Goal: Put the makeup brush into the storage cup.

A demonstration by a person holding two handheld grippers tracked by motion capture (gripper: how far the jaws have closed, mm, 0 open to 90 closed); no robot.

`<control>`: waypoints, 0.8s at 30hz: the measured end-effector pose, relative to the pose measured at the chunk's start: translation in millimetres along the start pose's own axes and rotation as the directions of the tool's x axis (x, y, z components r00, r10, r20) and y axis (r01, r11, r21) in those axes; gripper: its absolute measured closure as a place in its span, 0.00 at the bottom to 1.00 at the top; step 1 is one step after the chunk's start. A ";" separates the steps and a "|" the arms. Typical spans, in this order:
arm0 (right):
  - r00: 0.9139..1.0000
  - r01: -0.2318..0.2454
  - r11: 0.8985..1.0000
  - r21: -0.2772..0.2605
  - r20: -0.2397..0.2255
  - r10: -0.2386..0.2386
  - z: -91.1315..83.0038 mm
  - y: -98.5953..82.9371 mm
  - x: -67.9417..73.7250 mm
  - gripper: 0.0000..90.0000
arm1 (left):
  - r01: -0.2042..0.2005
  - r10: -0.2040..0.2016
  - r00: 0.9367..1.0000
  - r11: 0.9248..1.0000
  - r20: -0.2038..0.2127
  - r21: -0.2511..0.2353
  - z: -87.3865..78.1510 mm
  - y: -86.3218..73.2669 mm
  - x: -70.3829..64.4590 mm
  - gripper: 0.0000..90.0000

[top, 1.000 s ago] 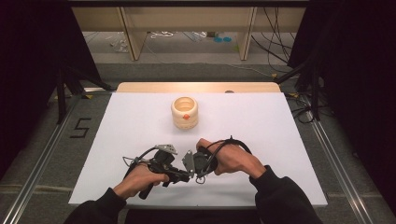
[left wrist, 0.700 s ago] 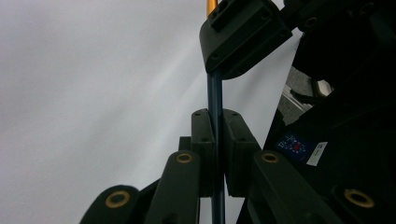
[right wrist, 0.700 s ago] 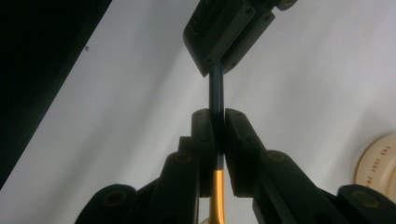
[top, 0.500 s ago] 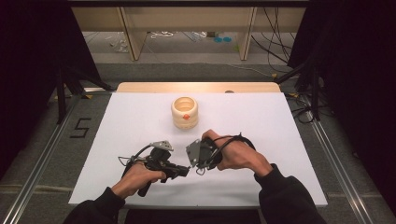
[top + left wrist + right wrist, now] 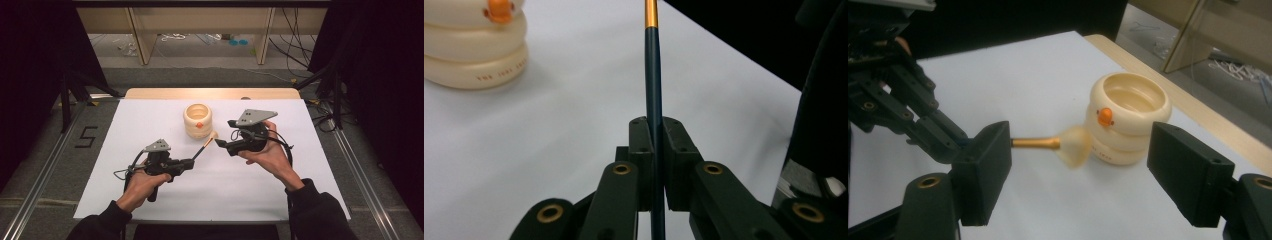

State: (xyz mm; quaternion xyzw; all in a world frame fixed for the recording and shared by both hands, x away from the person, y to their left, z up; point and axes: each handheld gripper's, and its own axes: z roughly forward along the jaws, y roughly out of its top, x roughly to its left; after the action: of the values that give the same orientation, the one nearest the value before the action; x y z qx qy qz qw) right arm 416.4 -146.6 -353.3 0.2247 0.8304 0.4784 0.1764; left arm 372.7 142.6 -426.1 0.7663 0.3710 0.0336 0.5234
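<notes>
One brush and one cup are on show, and there are two grippers, one in each hand of the person. The left gripper is closed on the dark handle of the brush; in the left gripper view its two jaws press the handle from both sides, with no gap between jaw and handle. The brush has a dark handle, a gold ring and a pale soft tip. In the high view the brush points up and to the right from the left gripper, and its tip is in the air above the white table, just beside the cup and close to the front of the right gripper.

The right gripper is open wide. In the right gripper view its two jaws stand far apart, and nothing is between them in contact; the brush tip and the cup are seen in the gap, farther off. It holds nothing.

The cup is cream, made like three rings one on another, with one small orange beak on its side and an open top. It stands upright on the white table, near the far edge, in the middle. I cannot tell if the brush tip touches the cup; in the right gripper view they overlap, in the high view they look slightly apart.
</notes>
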 end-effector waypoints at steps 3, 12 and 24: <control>0.996 -0.091 0.996 -0.026 -0.017 0.090 -1.1 -6.7 -3.8 0.27 | 0.007 -0.009 0.999 0.999 -0.034 -0.051 -3.5 2.1 -0.2 0.94; 0.961 -0.267 0.959 -0.096 -0.101 0.257 7.5 -20.7 -6.4 0.25 | -0.004 -0.003 0.999 0.990 -0.049 -0.139 -7.9 2.8 -4.0 0.94; 0.921 -0.371 0.914 -0.163 -0.191 0.340 15.2 -23.5 -0.3 0.28 | -0.034 0.023 0.998 0.978 -0.052 -0.206 -7.5 2.6 -13.4 0.94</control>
State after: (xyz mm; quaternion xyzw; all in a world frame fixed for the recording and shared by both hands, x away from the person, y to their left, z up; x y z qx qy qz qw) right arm 419.6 -146.2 -381.0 0.3150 0.7356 0.5983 0.0412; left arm 361.2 139.9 -416.1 0.7119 0.3673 0.0984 0.5904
